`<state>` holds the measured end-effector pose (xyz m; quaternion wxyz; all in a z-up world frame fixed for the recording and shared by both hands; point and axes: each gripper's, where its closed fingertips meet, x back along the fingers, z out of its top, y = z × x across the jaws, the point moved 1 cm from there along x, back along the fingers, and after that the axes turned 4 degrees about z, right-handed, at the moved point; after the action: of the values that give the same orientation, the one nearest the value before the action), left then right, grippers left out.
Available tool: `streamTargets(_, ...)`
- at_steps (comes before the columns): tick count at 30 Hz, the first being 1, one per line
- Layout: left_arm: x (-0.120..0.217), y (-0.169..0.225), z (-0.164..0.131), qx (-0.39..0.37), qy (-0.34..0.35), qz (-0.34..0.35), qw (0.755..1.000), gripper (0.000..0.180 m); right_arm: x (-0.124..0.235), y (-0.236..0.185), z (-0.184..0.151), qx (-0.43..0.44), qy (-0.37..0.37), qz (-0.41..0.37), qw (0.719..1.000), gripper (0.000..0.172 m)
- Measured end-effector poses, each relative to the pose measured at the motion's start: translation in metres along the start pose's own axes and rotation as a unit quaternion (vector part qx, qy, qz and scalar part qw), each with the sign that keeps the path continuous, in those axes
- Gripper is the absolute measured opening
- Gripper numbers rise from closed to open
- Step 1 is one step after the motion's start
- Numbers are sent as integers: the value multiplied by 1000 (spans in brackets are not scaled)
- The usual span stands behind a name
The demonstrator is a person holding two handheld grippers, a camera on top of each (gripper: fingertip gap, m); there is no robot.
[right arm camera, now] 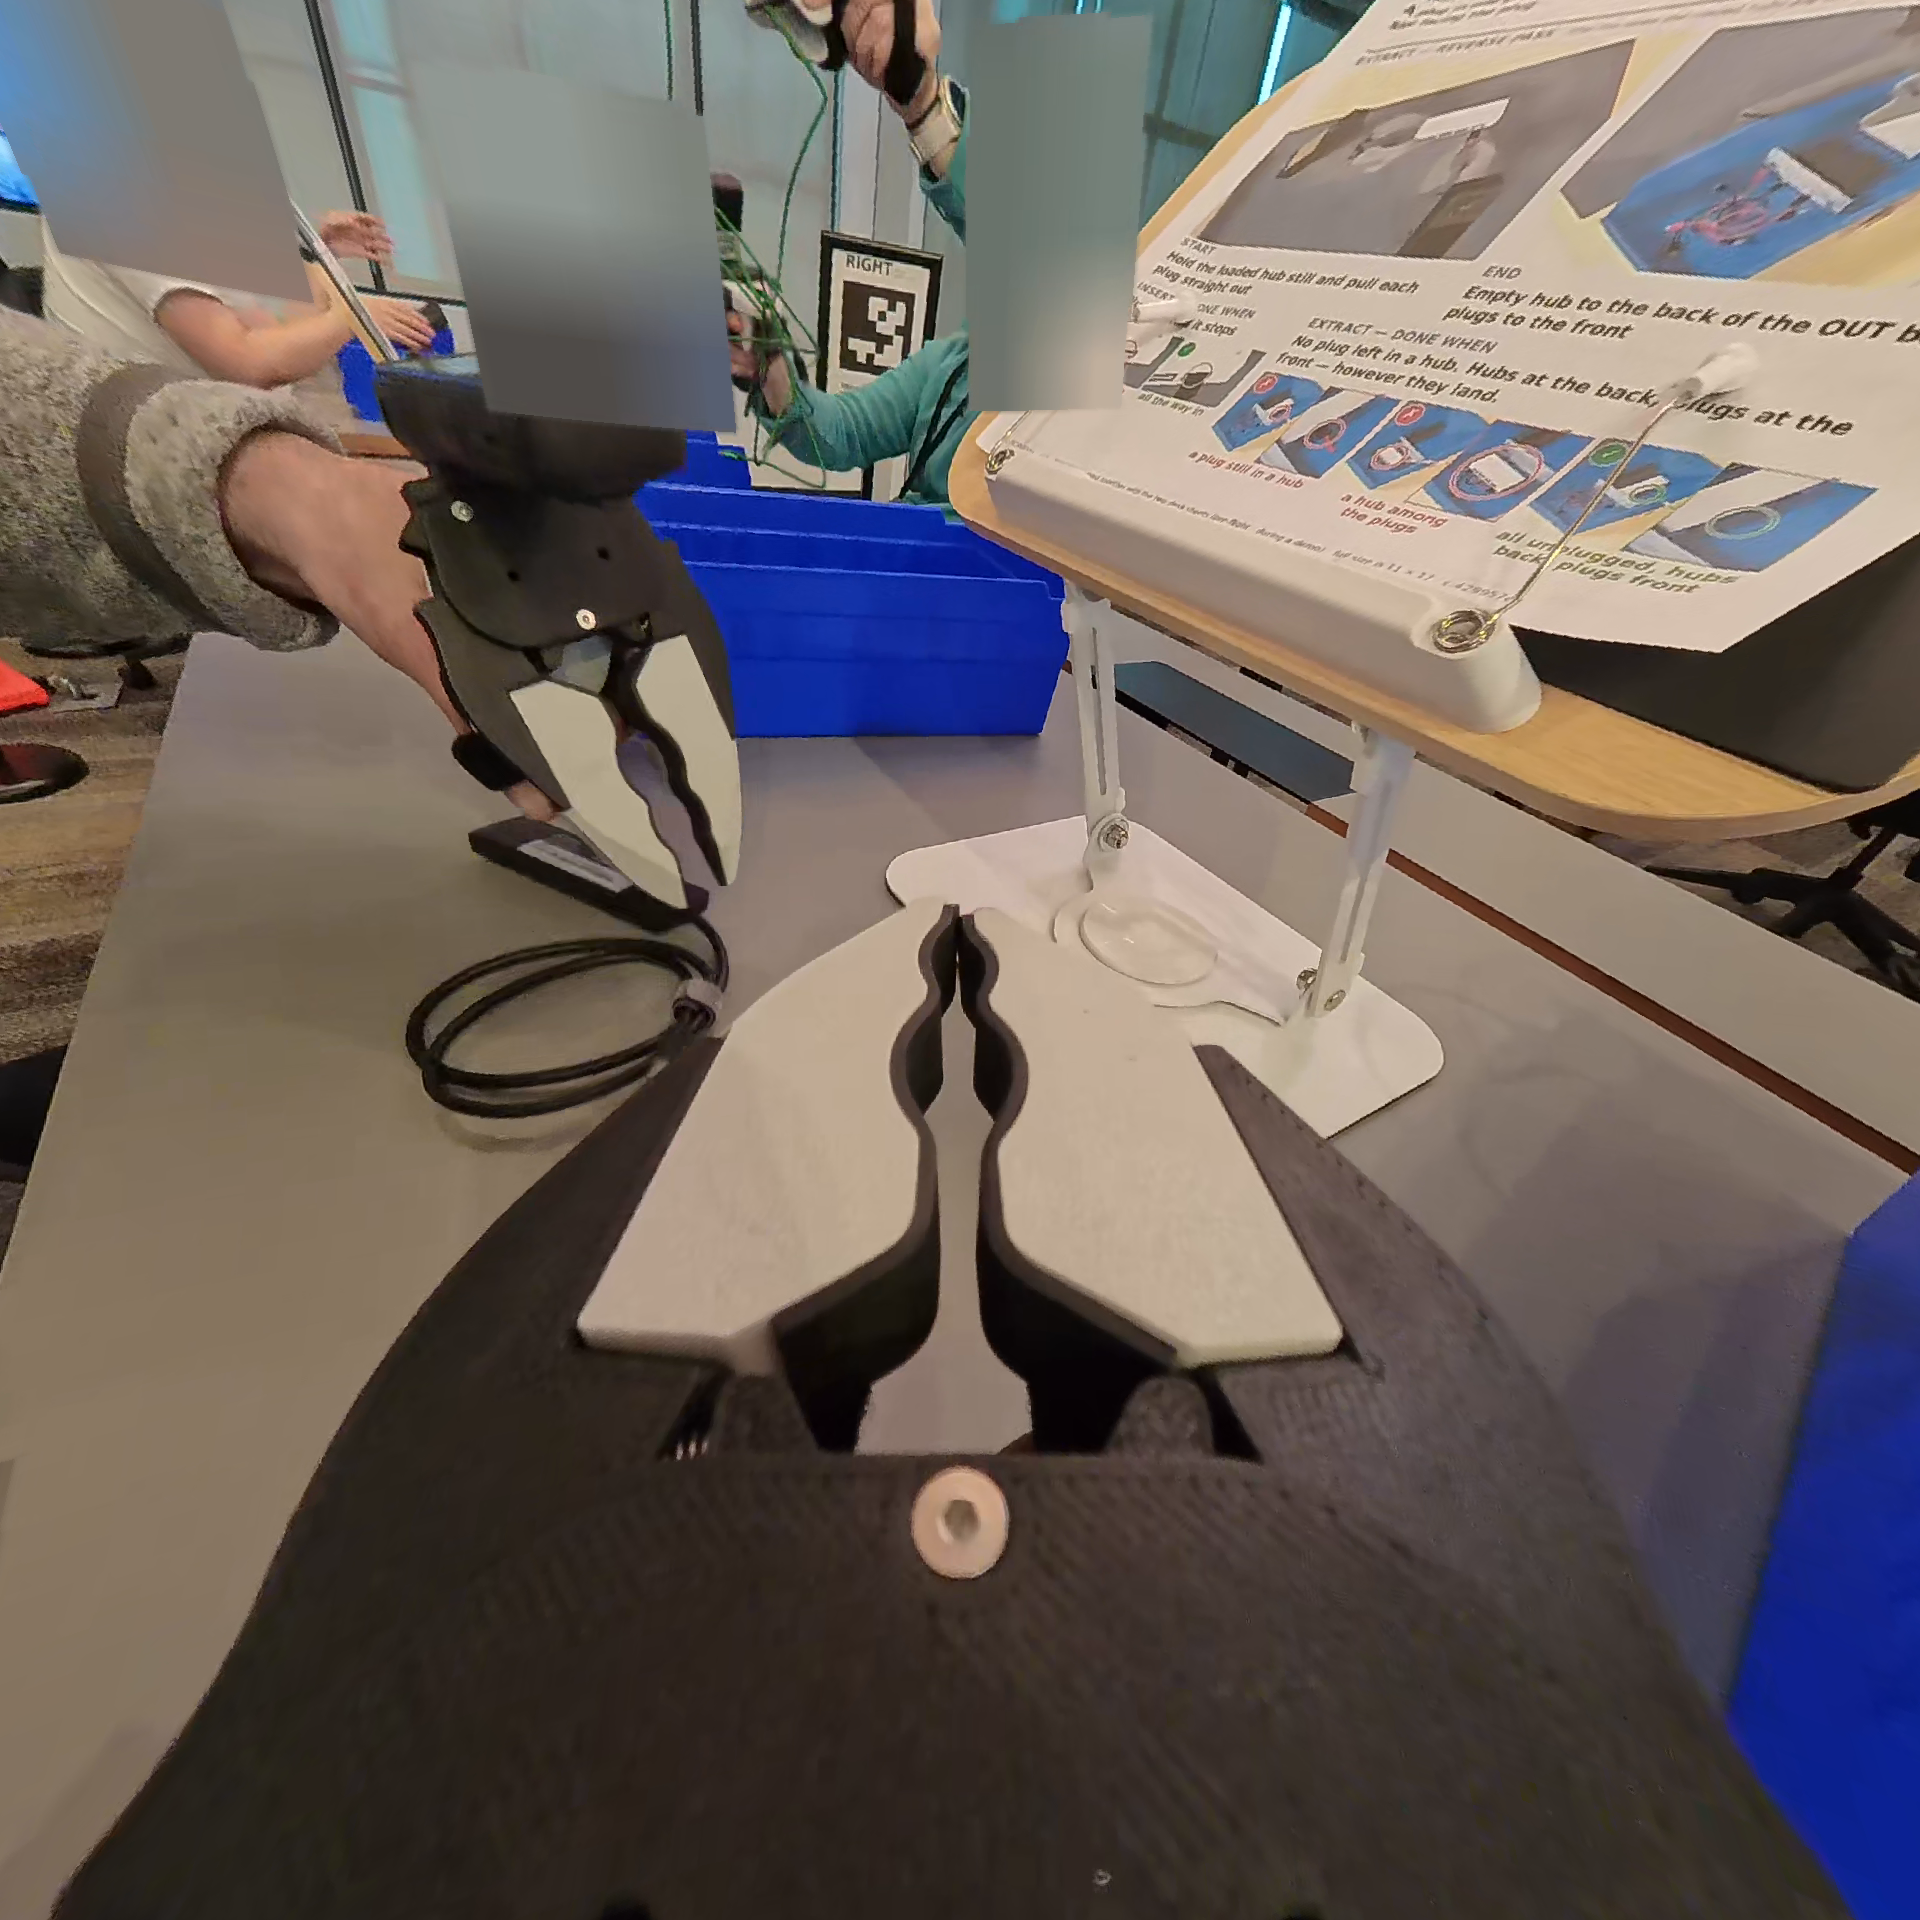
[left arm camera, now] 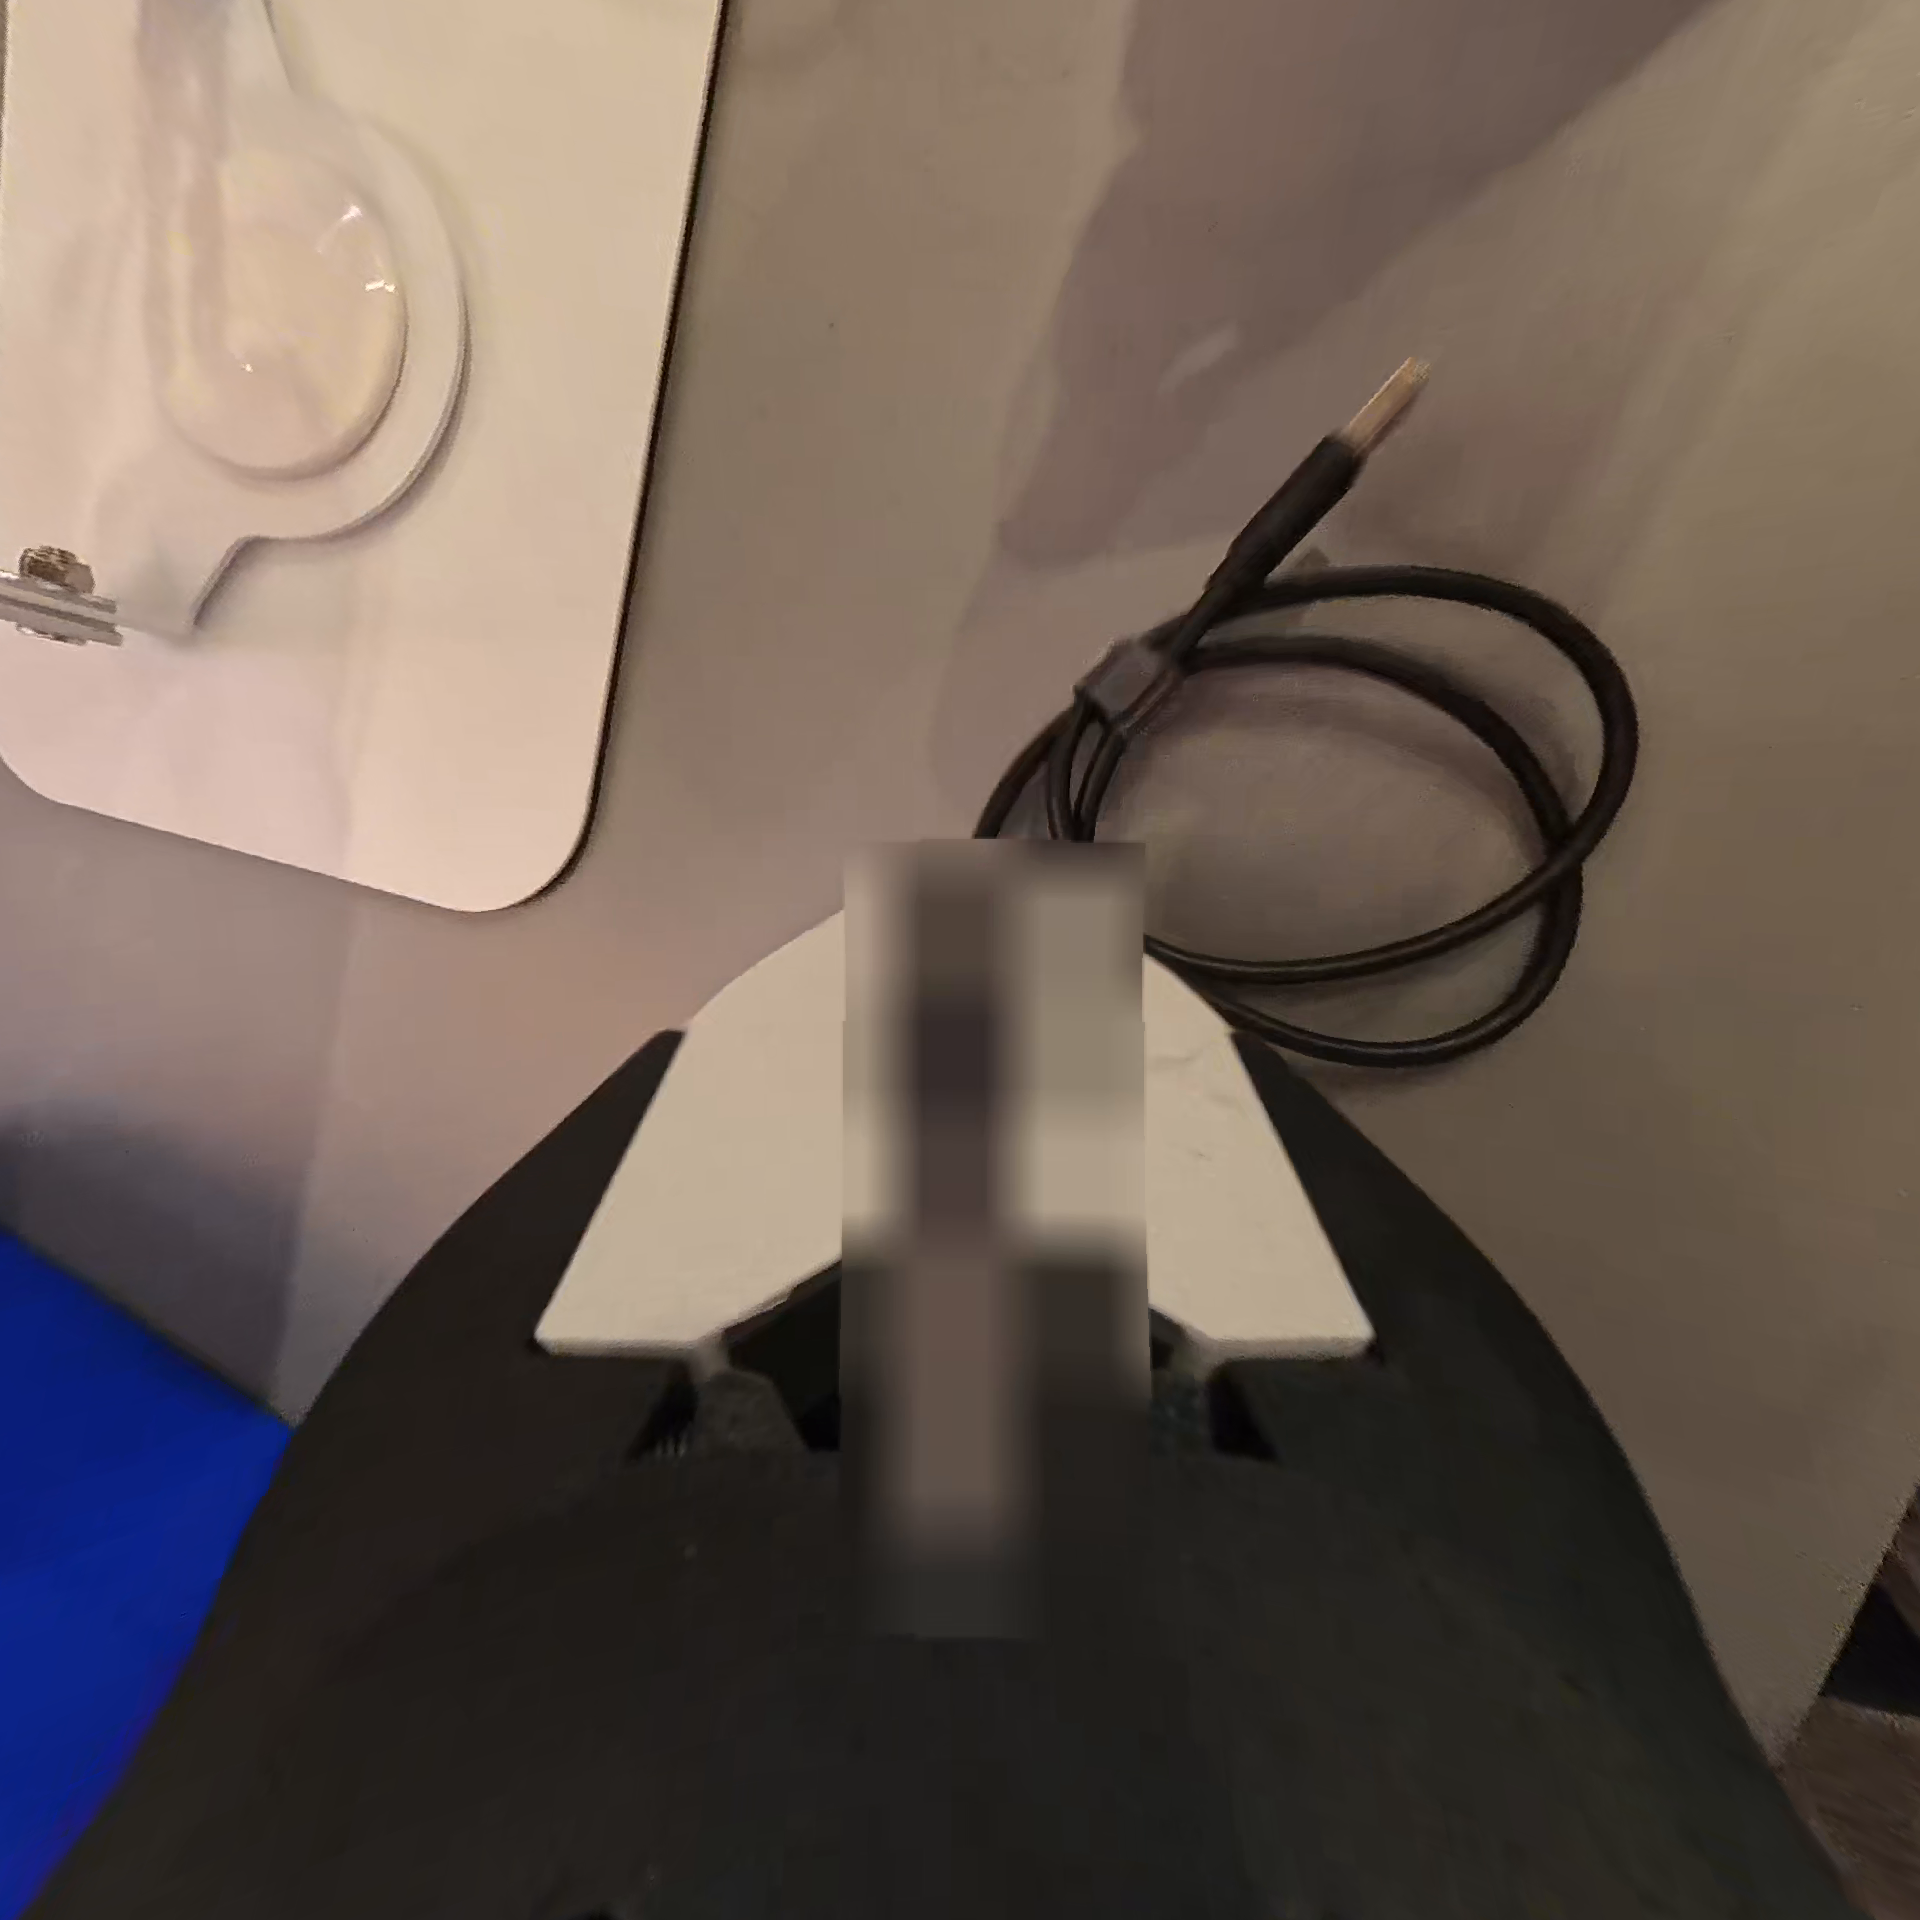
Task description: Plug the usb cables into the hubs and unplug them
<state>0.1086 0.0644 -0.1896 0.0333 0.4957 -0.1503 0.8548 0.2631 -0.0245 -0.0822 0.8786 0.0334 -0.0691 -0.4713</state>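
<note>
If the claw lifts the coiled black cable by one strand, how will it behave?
Probably floppy: the cable lies in loose loops, so it would sag. A band ties the strands, so the coil likely stays together. The free plug may dangle and swing.

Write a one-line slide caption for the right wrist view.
Right gripper hovers shut and empty while left gripper reaches a black hub beside a coiled USB cable.
</note>
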Motion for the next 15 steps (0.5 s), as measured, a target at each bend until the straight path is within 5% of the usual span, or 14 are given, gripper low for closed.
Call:
streamTargets(1, 2, 0, 1, 9, 16, -5, 1000, 22, 0, 0, -1, -1, -1, 0, 1000, 0)
streamTargets(7, 66, -36, -11, 65, 109, 85, 988, 41, 1, 3, -2, -7, -2, -2, 1000, 0)
streamTargets(15, 163, -103, -112, 155, 102, 239, 953, 36, -5, 6, -15, -19, -28, -1, 999, 0)
